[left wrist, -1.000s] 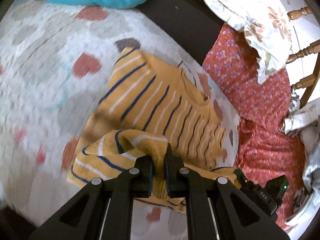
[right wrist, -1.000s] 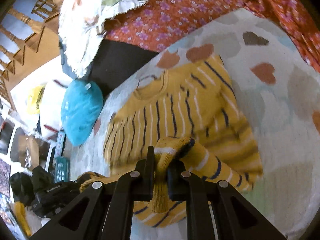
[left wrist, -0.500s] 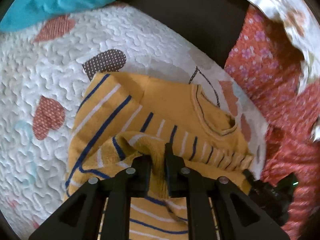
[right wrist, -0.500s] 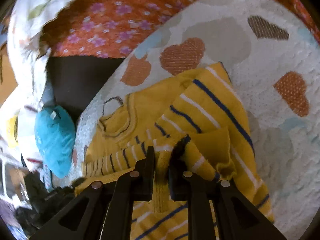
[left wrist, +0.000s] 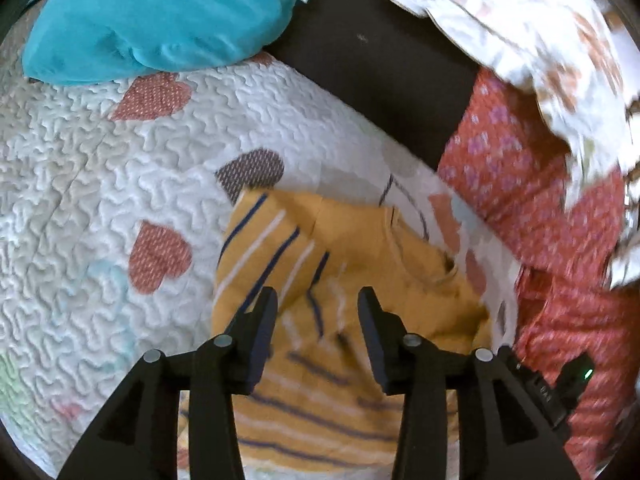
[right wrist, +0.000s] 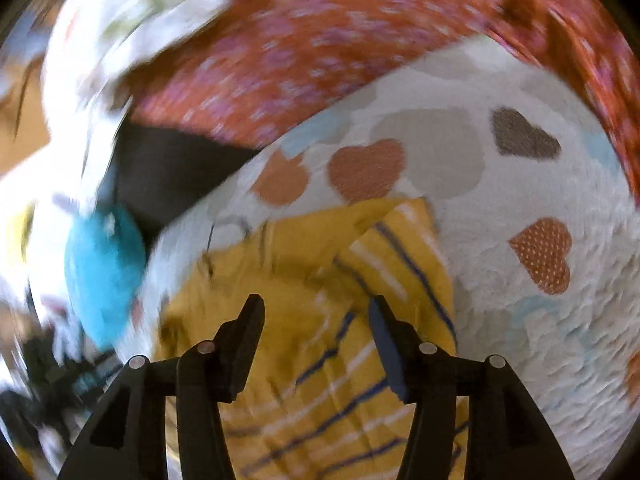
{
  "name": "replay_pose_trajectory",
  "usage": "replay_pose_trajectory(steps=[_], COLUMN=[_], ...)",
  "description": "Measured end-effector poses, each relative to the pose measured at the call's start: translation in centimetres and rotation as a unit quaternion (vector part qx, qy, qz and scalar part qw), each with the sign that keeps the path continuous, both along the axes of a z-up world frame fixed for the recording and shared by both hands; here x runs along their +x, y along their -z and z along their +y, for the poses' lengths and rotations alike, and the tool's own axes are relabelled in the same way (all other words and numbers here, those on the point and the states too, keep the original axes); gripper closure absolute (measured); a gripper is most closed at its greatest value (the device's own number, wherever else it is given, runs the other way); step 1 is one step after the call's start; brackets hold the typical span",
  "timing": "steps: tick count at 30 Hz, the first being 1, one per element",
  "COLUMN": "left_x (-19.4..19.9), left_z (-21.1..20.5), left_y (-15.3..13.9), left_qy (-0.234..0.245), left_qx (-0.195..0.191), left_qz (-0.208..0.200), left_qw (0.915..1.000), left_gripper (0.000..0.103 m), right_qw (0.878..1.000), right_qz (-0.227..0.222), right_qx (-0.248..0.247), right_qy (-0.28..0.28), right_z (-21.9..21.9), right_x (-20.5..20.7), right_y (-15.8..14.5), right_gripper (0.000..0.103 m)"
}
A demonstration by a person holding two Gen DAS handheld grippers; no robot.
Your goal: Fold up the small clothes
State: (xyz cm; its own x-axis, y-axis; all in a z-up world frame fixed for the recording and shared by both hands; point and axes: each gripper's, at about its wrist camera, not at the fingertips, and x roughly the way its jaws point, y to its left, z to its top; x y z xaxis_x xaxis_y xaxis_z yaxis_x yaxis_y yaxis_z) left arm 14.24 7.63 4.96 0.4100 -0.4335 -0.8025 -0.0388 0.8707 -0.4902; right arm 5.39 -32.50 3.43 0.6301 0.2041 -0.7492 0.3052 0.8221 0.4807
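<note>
Sweater [left wrist: 352, 264] lies folded on the quilt [left wrist: 100, 184], hem brought up toward the collar. Left gripper [left wrist: 316, 312] and right gripper [right wrist: 316, 320] jaws both opening, fabric below them, nothing pinched. Looks like a soft, light, floppy knit that drapes and bunches; best taken by pinching doubled edges or corners, not the flat middle

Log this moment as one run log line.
step: fold release | left claw: opening, nothing pinched | right claw: opening, nothing pinched | yellow striped sweater: folded on heart quilt

striped sweater [left wrist: 332, 392] hem cut off, floral cushion [right wrist: 136, 28] blurred
</note>
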Motion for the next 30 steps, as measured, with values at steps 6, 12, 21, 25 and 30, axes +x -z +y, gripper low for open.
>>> replay_pose_trajectory(steps=[6,12,21,25,30], left_x=[-3.4,-1.3,2.9,4.9,6.2], left_z=[-3.1,-6.2,-4.6,-2.8,-2.5], left_y=[1.7,3.1,4.6,4.8,6.6], left_qy=[0.063,0.116,0.109,0.063,0.028], left_qx=[0.145,0.251,0.155,0.122,0.183], left_qz=[-0.066,-0.102,-0.022,0.005,0.017], left_qw=[0.9852,0.9556,0.9817,0.9905,0.9825], left_gripper=[0.062,0.055,0.099,0.099,0.103], right_qw=[0.992,0.975,0.979,0.985,0.988], right_qz=[0.017,0.032,0.057,0.038,0.049], right_qx=[-0.098,-0.188,-0.162,-0.152,-0.147], right_qy=[-0.078,-0.115,-0.106,-0.078,-0.027], right_z=[5.4,8.7,7.5,5.7,3.8], right_x=[-0.1,2.2,5.6,6.7,9.0], right_y=[0.9,2.7,4.7,3.2,3.5], right_gripper=[0.045,0.045,0.097,0.098,0.099])
